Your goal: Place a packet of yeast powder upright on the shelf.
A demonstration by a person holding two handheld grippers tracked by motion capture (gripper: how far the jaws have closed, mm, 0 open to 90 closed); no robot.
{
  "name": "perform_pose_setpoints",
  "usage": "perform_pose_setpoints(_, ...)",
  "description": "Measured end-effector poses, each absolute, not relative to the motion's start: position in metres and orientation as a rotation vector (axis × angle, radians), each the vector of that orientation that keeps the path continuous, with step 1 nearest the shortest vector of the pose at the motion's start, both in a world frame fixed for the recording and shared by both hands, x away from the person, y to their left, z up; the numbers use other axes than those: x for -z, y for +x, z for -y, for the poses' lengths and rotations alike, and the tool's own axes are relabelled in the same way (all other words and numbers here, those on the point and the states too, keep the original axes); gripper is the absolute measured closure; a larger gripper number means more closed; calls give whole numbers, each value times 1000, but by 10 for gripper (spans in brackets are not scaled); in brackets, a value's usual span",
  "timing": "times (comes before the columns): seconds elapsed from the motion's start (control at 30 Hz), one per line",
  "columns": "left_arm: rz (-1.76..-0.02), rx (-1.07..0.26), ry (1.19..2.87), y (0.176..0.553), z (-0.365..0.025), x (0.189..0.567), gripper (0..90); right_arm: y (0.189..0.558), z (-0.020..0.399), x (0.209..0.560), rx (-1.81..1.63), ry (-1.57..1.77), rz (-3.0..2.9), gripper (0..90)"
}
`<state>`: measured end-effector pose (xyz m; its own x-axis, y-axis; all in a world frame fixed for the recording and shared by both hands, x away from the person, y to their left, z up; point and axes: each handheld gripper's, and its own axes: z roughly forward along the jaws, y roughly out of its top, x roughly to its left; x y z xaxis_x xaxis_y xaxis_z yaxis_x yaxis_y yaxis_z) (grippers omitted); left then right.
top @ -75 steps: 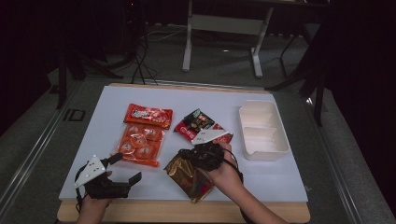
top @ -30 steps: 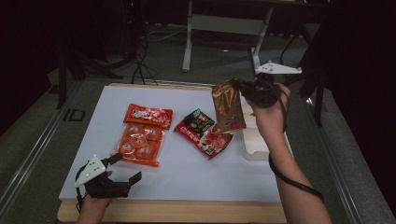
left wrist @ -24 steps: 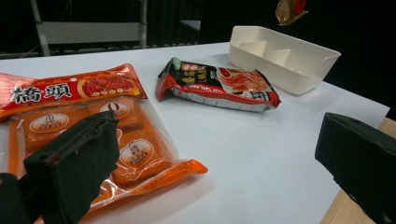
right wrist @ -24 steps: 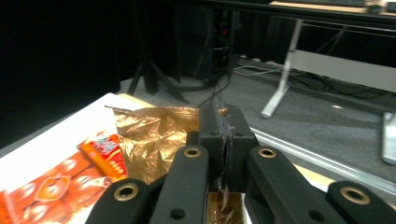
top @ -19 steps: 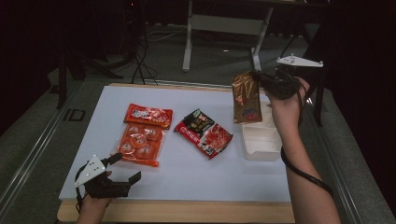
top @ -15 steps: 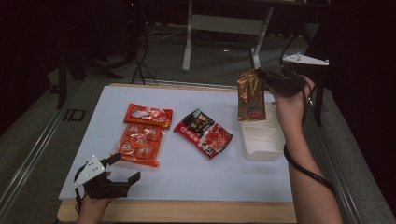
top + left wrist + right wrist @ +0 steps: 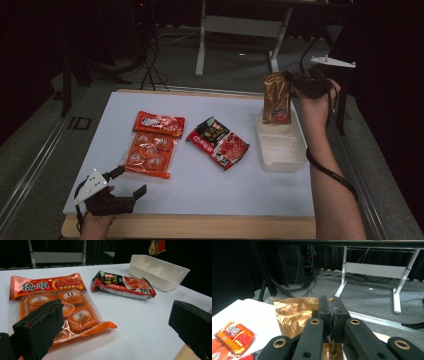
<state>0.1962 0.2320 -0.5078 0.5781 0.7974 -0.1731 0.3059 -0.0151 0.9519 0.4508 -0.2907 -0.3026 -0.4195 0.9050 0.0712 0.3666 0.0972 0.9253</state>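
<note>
My right gripper is shut on the top edge of a gold foil snack bag, which hangs upright over the far end of the white tray. In the right gripper view the jaws pinch the crumpled gold foil bag at the right gripper. My left gripper rests open near the table's front left corner, nothing between its jaws. An orange biscuit pack and a red-and-black snack bag lie flat mid-table. The left gripper view shows the orange pack, the red-and-black bag and the tray.
The white table top has a wooden front edge. Beyond the table stands a white desk frame on grey carpet, with dark stands and cables at the far left.
My right gripper has carried the gold foil bag rightward and slightly down, from beside the tray to above its far end. The left gripper has stayed put.
</note>
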Motion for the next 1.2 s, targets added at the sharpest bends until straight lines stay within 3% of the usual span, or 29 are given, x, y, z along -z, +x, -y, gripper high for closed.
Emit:
perform_pose_setpoints(0.63, -980, -527, 1583, 187, -238, 508, 0, 504, 307, 339, -1320, 1351, -1803, 885)
perform_pose_setpoints(1.2, -991, -526, 1582, 186, -240, 509, 0, 520, 307, 374, -1258, 1390, -1829, 883)
